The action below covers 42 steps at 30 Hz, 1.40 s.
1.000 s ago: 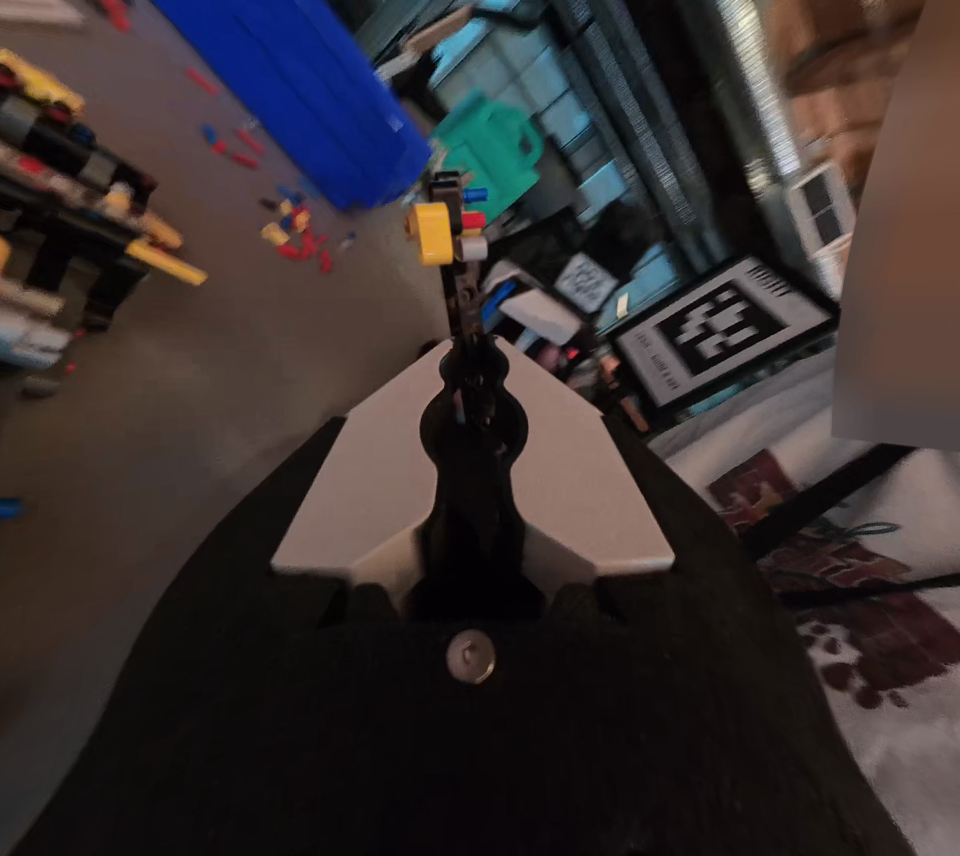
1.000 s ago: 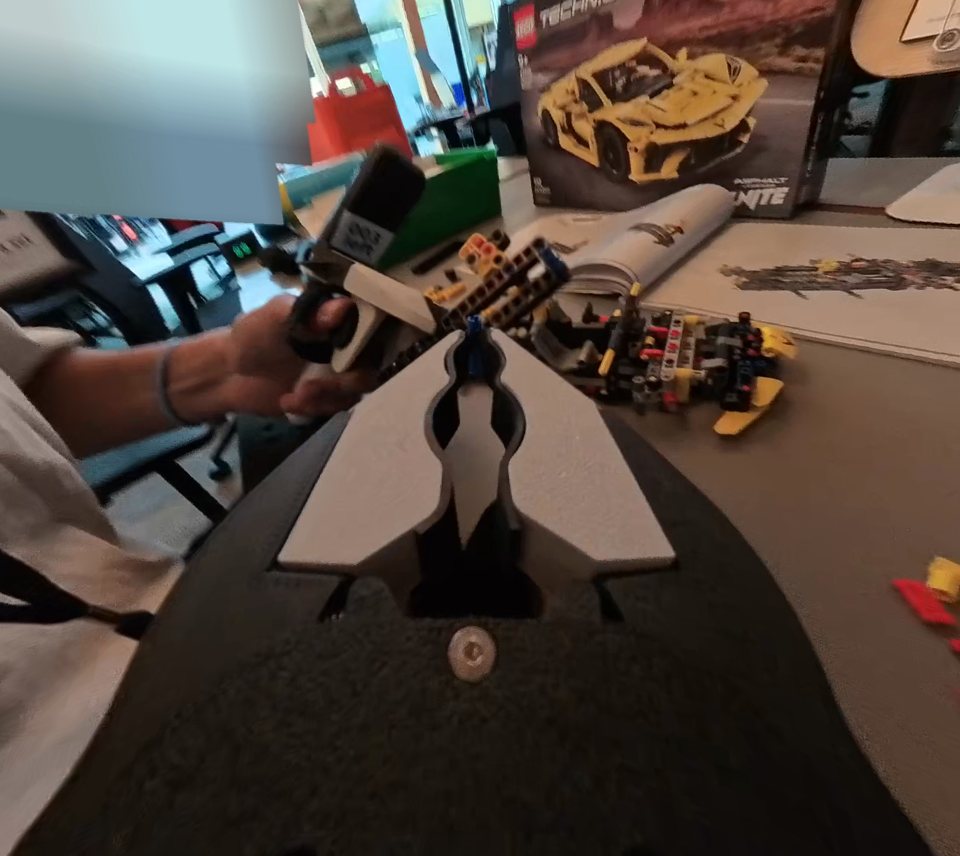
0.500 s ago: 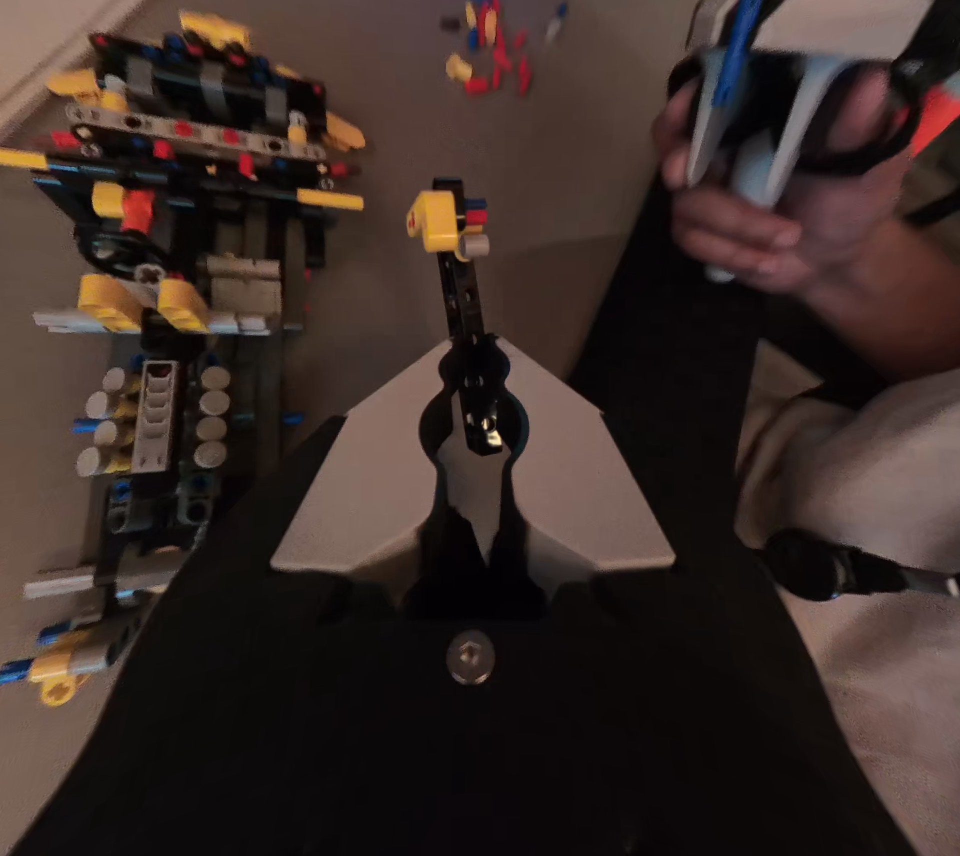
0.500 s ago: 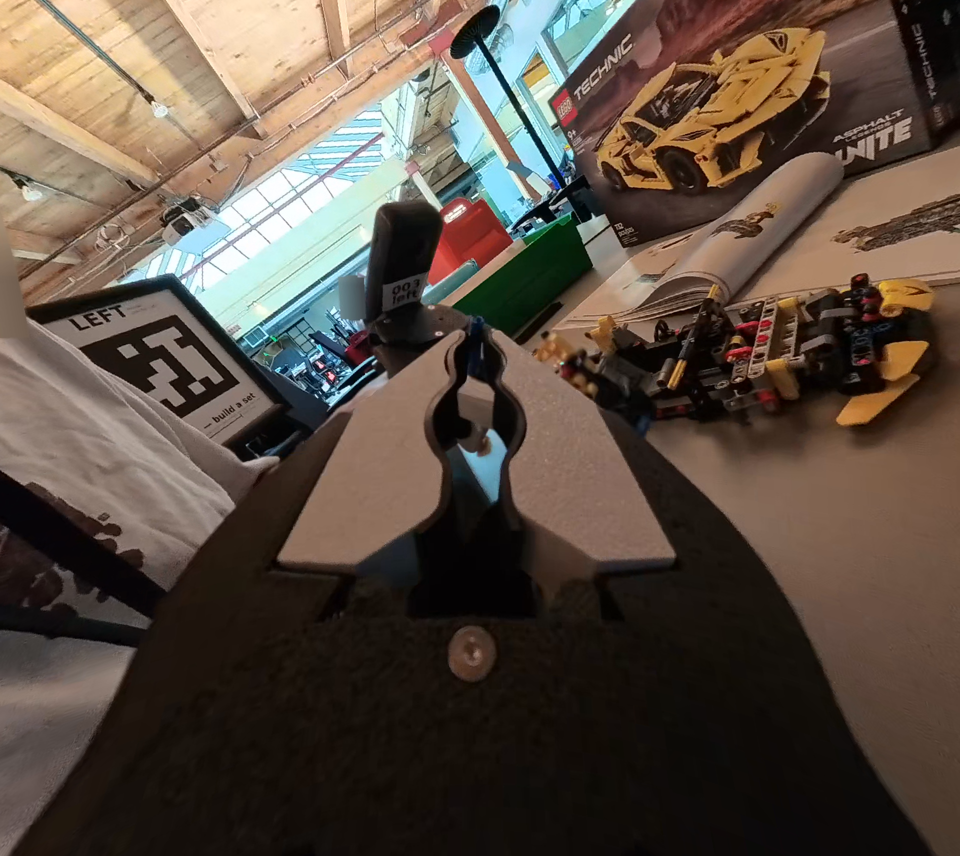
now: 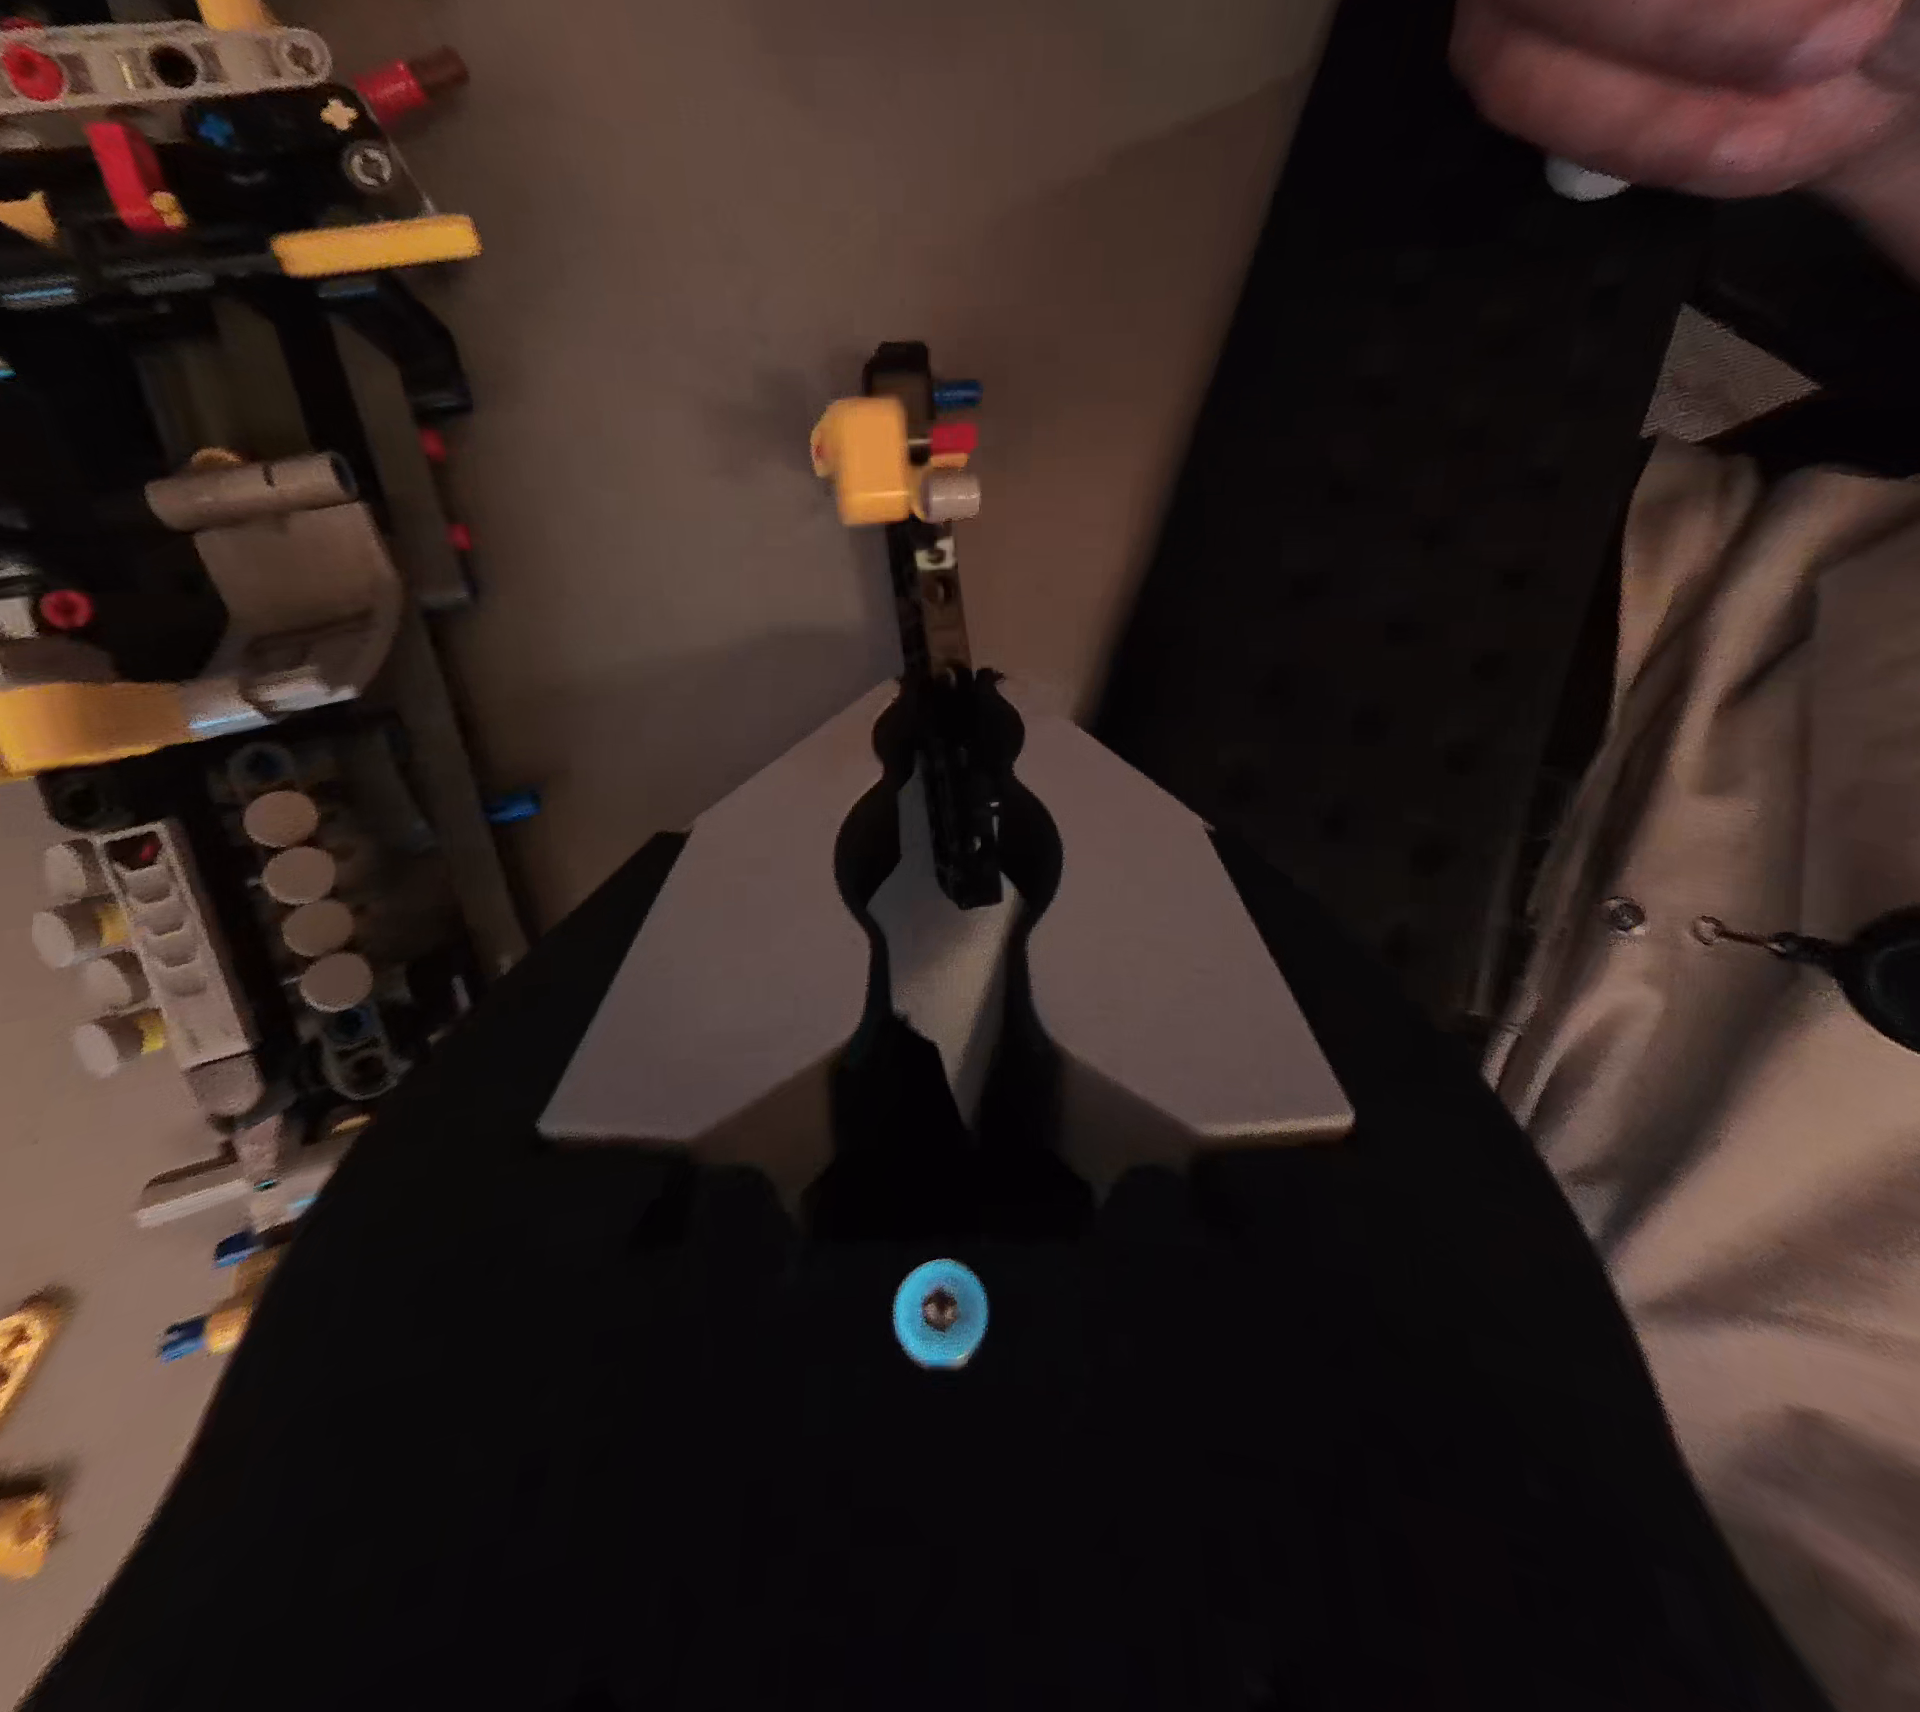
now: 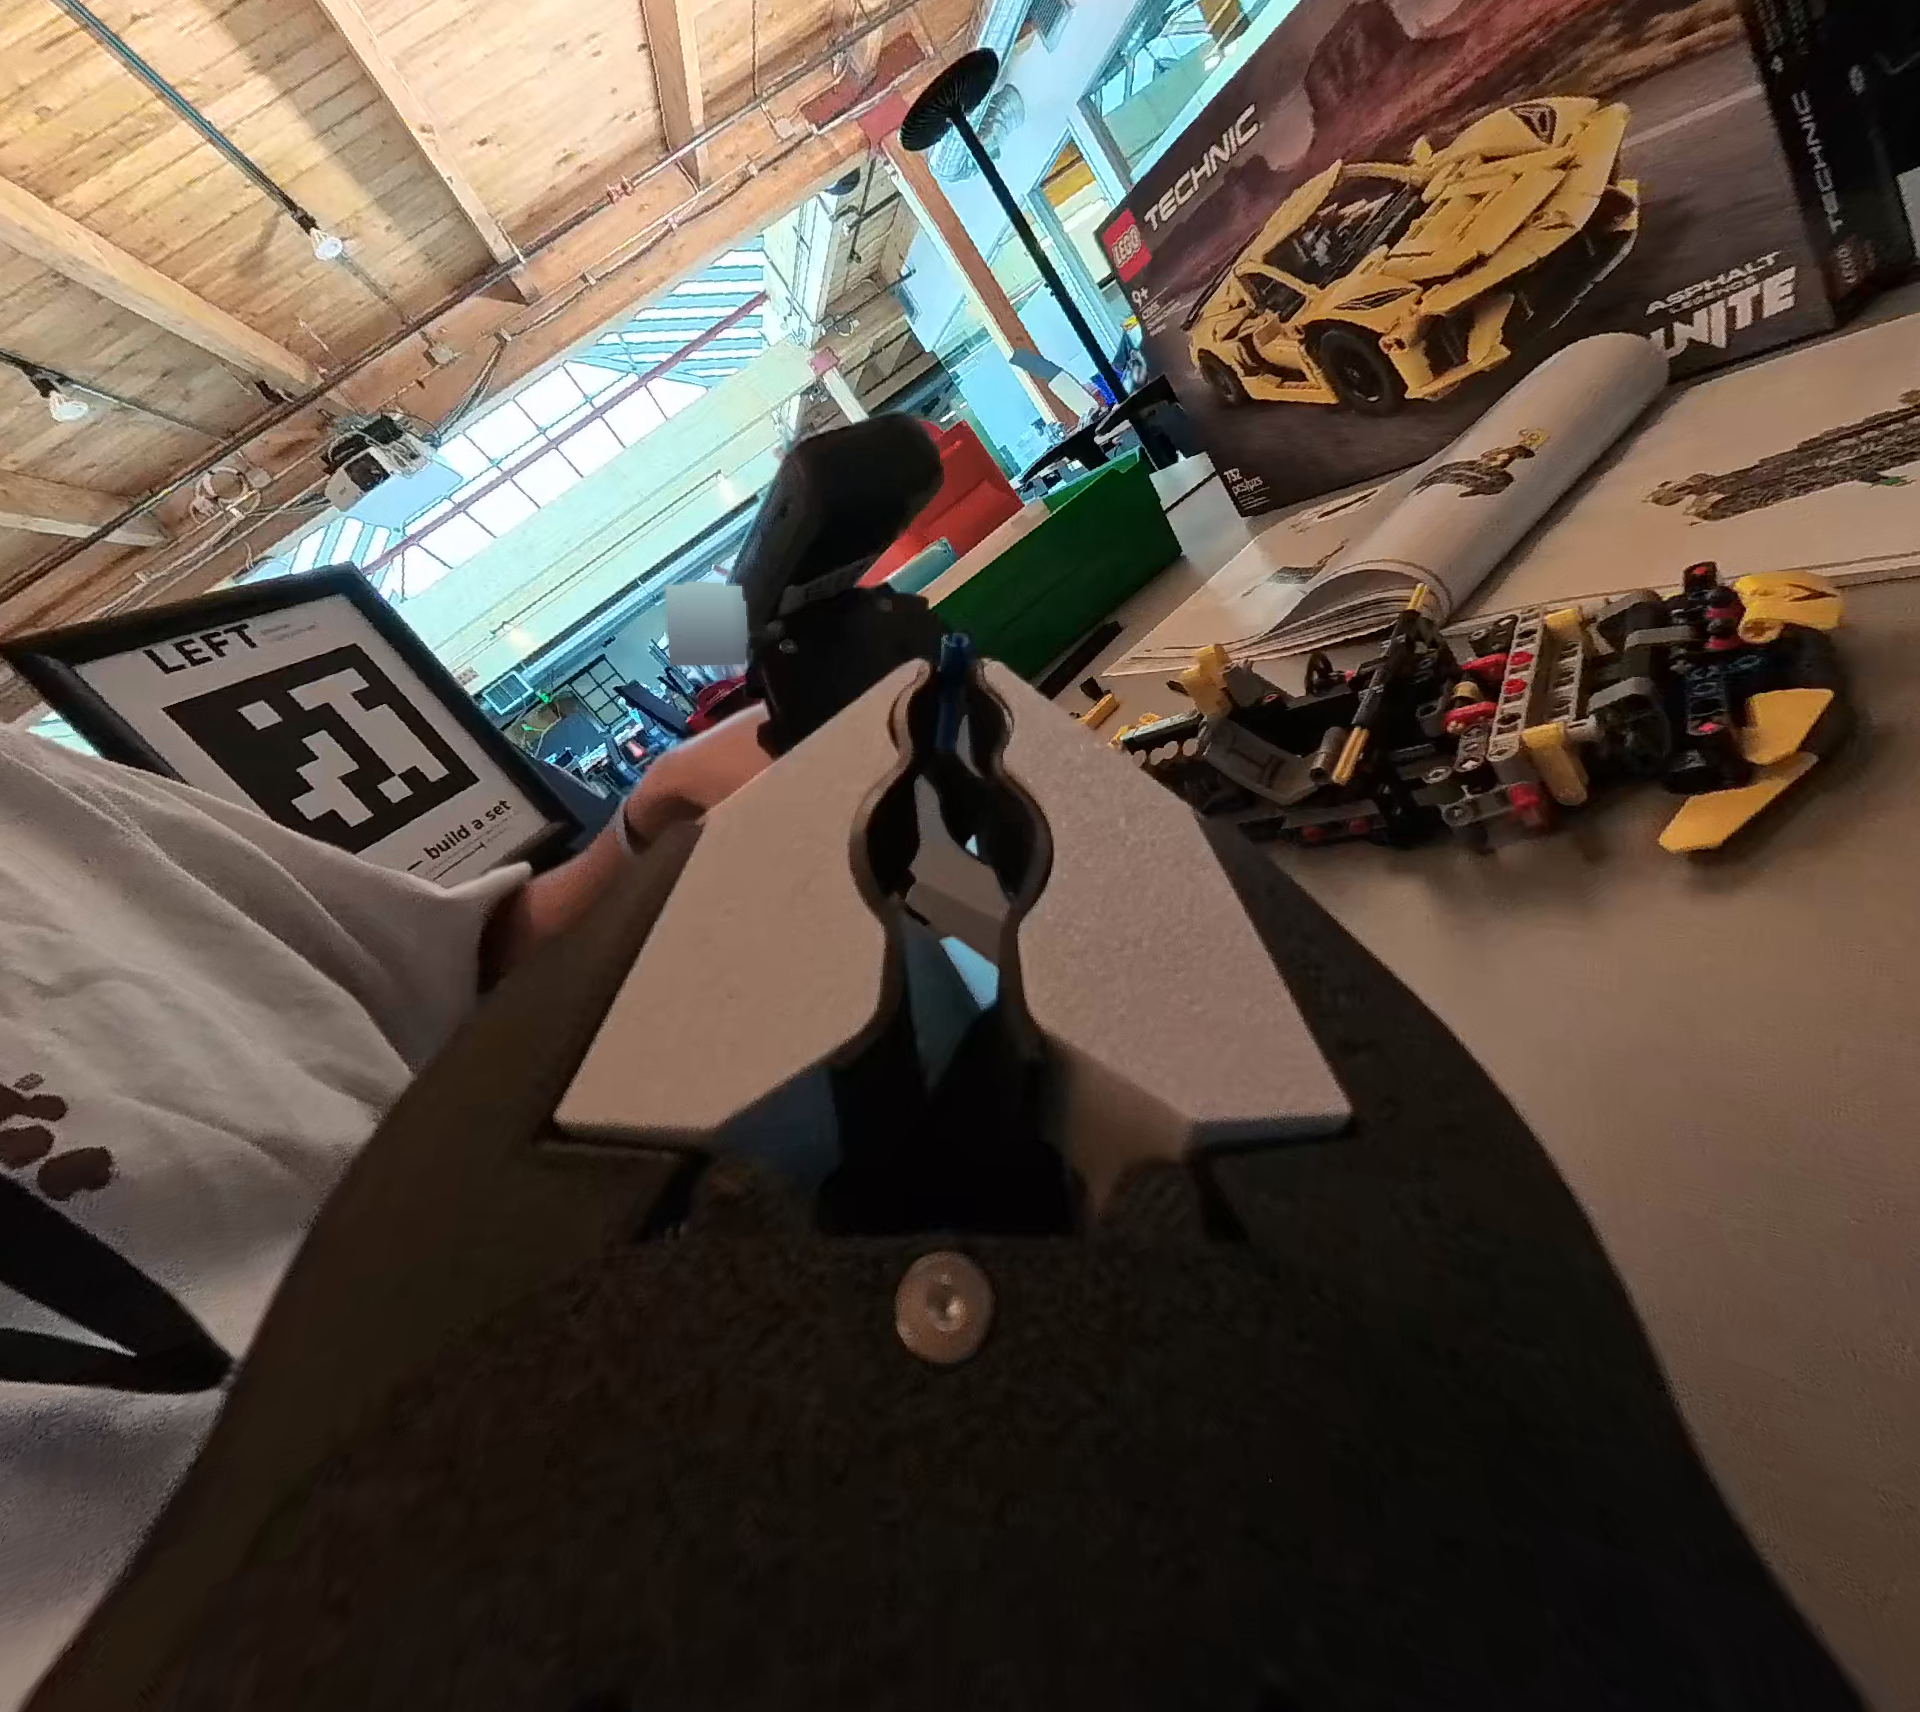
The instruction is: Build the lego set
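Observation:
My left gripper (image 5: 943, 706) is shut on a black beam sub-assembly (image 5: 914, 519) that carries a yellow piece and blue, red and tan pins at its far end. It hangs above the grey table, to the right of the partly built car chassis (image 5: 208, 519). My right gripper (image 6: 951, 686) is shut on a small blue pin (image 6: 950, 675) and is tilted up towards the ceiling. The chassis also shows in the right wrist view (image 6: 1507, 717), lying on the table to the right. The left gripper's handle (image 6: 831, 540) shows beyond my right fingertips.
The set's box (image 6: 1455, 208) stands at the back right with an open instruction booklet (image 6: 1507, 478) before it. A green bin (image 6: 1060, 561) sits behind. A framed marker card (image 6: 301, 717) and the person's shirt are at left. A hand (image 5: 1683, 0) is at upper right. My hands' fingertips stand some 15 cm from each other.
My left gripper has swung from pointing out across the room to pointing down at the table beside the chassis, and has come closer to it. My right gripper has tilted upward, still holding the pin.

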### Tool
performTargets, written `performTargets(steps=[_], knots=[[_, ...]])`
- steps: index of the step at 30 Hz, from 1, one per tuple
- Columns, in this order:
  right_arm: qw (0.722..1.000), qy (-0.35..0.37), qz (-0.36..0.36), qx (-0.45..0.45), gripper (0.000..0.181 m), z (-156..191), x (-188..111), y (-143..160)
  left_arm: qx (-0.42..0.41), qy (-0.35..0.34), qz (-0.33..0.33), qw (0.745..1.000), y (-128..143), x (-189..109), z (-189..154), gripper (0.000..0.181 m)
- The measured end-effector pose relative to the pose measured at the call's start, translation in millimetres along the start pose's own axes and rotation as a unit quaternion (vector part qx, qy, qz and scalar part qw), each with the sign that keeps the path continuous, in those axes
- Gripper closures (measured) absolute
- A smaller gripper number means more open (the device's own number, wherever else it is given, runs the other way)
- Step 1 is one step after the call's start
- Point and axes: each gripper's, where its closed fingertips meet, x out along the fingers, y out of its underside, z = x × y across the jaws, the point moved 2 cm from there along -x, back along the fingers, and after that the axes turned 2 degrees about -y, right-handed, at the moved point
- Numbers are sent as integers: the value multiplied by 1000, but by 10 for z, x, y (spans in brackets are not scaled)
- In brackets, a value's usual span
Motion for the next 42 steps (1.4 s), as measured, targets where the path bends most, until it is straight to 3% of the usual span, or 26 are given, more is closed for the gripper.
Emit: performTargets(steps=[4,12,15,18,20,22,24,25,28,33,36,39,40,42], knots=[[1000,-1,10,-2,177,8,22,28,9,-24,49,998,35,69,14,160],[1000,-11,4,10,177,8,3,8,-2,-18,48,999,-26,139,-47,159],[1000,-12,2,13,177,3,-4,-1,34,-44,48,997,-39,136,-74,161],[1000,9,1,-4,177,-28,-34,-26,69,-109,11,992,-111,57,28,163],[992,86,66,-57,178,-190,-95,46,42,-103,-52,992,-190,-67,61,163],[956,156,206,-140,177,-376,-195,251,8,-80,-114,990,-218,-200,99,163],[897,179,367,-171,177,-560,-333,577,-8,-49,-157,986,-207,-268,92,163],[871,203,405,-191,177,-685,-391,639,-12,-44,-173,984,-198,-286,87,162],[833,208,467,-212,176,-773,-404,721,-7,-52,-199,978,-181,-298,59,162],[762,213,549,-269,174,-775,-388,772,-6,-69,-310,948,-275,-391,27,162],[765,210,557,-247,168,-800,-400,822,-12,-78,-363,928,-314,-498,30,162],[800,198,522,-222,162,-762,-347,758,-2,-89,-399,912,-329,-609,5,162],[825,184,494,-204,156,-682,-276,699,3,-93,-402,911,-332,-619,-6,162],[902,110,393,-143,150,-357,23,518,26,-99,-408,907,-343,-633,-71,162]])
